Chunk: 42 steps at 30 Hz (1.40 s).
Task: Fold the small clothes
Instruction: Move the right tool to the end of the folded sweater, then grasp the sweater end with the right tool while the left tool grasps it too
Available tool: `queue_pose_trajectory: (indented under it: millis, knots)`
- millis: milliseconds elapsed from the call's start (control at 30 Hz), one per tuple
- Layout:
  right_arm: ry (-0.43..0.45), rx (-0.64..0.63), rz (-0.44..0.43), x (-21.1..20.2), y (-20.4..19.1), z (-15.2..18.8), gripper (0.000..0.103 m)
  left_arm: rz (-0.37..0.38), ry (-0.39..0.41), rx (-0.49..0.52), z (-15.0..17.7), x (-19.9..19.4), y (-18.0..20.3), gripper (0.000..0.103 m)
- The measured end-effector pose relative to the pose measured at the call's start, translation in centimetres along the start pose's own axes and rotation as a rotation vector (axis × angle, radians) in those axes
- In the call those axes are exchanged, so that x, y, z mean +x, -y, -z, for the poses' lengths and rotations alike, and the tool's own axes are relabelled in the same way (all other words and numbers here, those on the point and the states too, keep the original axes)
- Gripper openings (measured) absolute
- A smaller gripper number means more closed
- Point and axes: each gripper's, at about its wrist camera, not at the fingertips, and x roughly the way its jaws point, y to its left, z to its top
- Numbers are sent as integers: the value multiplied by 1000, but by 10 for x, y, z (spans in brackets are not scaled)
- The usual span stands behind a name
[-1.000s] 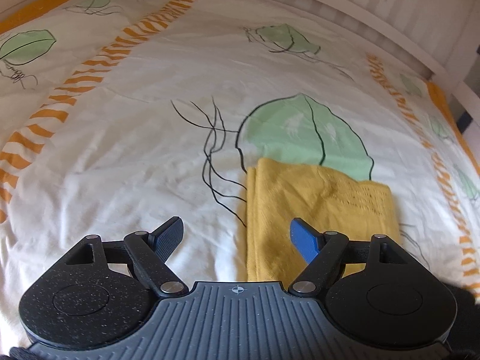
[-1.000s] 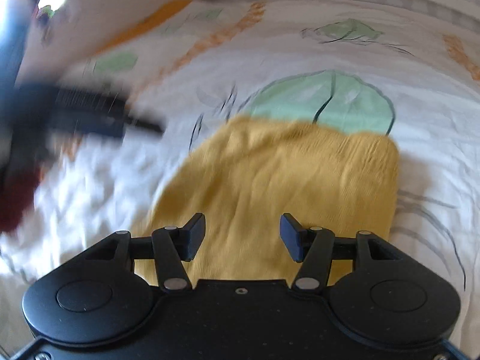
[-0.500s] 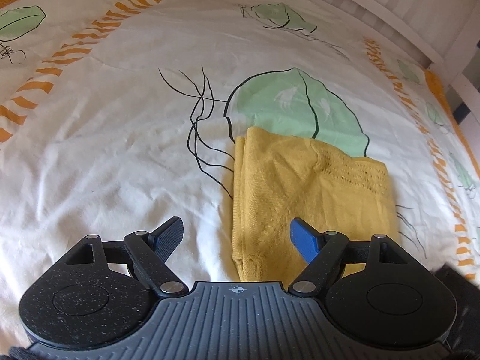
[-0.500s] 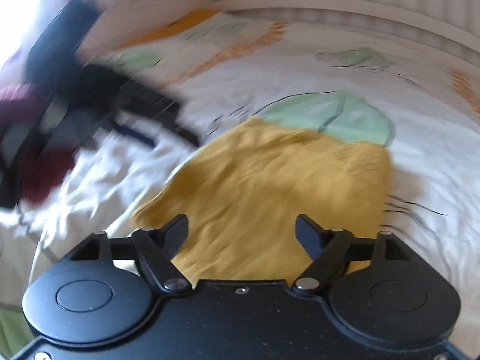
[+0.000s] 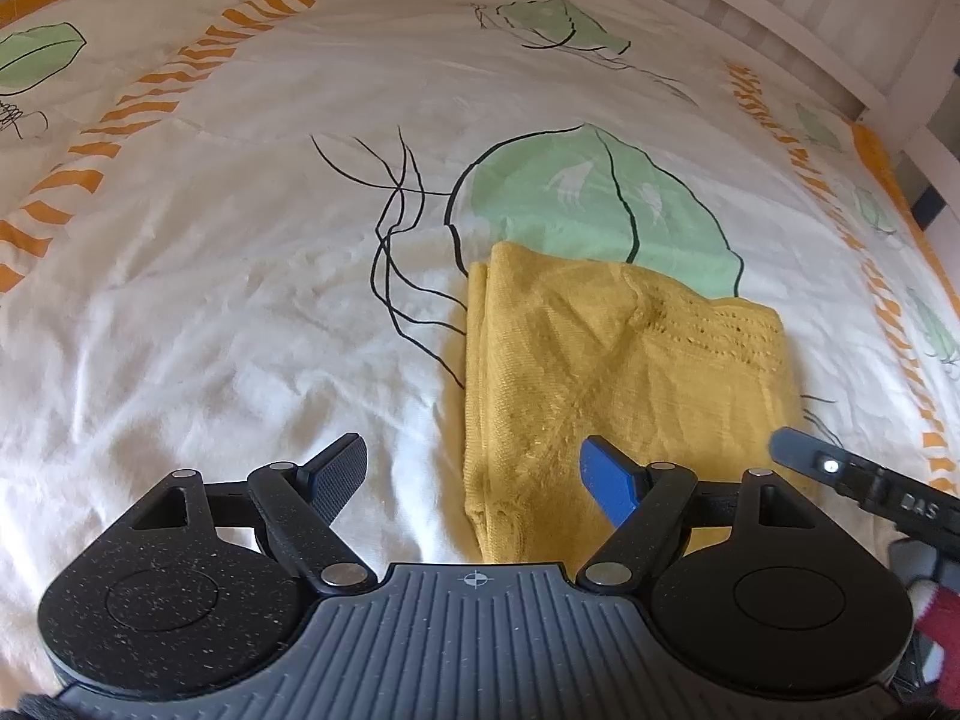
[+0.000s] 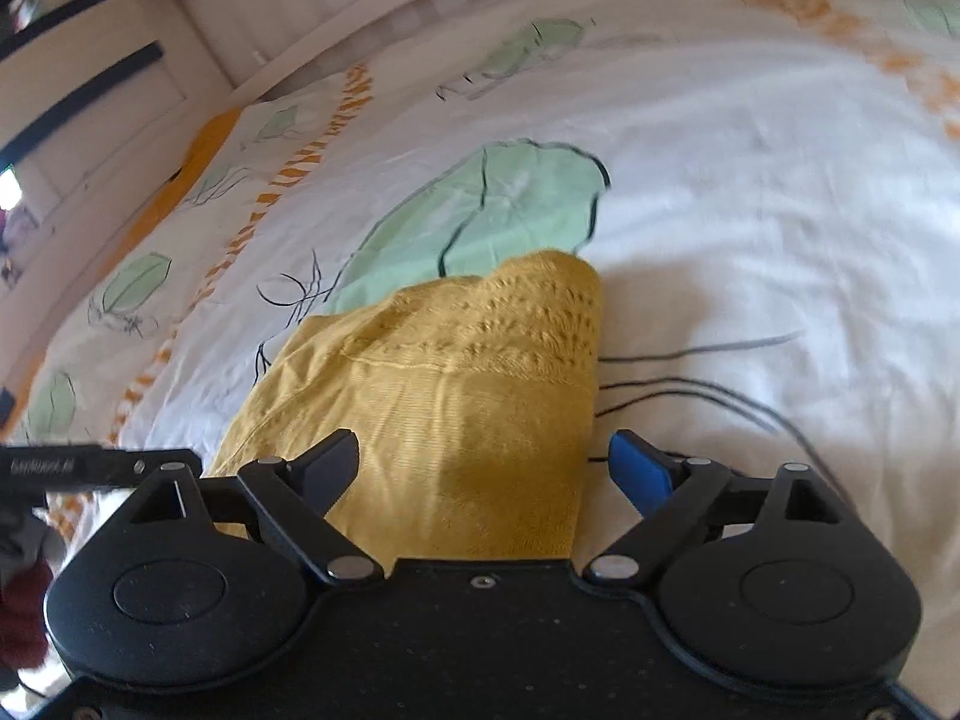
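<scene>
A folded mustard-yellow knit garment [image 5: 618, 384] lies flat on the bed, partly over a green leaf print. In the left wrist view my left gripper [image 5: 474, 474] is open and empty, just above the garment's near left edge. In the right wrist view the garment [image 6: 456, 402] fills the lower middle. My right gripper [image 6: 486, 468] is open and empty, its left finger [image 6: 330, 468] over the cloth and its blue right finger [image 6: 642, 477] just off the garment's right edge. The right gripper's fingertip [image 5: 804, 456] shows at the right of the left wrist view.
The bed cover [image 5: 240, 276] is white with green leaves, black lines and orange stripes. A white slatted bed frame [image 5: 810, 18] runs along the far side. The left gripper's edge [image 6: 90, 468] shows at the left of the right wrist view.
Both grippers have shifted around the garment. The right gripper has swung round to face the garment's patterned end and opened wider. The garment lies still.
</scene>
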Motion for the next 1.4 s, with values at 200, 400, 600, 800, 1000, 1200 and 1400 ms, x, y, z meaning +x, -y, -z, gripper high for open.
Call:
queue_pose_trajectory:
  millis: [200,400,600,800,1000,1200,1400]
  knots:
    - [-20,59,-77,18,9,-3,101,25,7,-31,1,-2,-7,77]
    - [-50,26,-136,33,8,-10,103,97,-15,-64,11,0,-14,77]
    - [-47,37,-193,33,17,-11,103,207,-84,-115,26,3,-10,77]
    - [-51,13,-224,32,20,-11,103,197,-165,-63,38,22,7,77]
    - [-55,12,-254,31,24,-12,103,200,-137,-42,41,35,12,78]
    - [-51,20,-287,33,29,-13,103,256,-73,-69,36,46,14,78]
    - [-45,32,-310,32,32,-13,103,334,-102,-69,40,46,21,74]
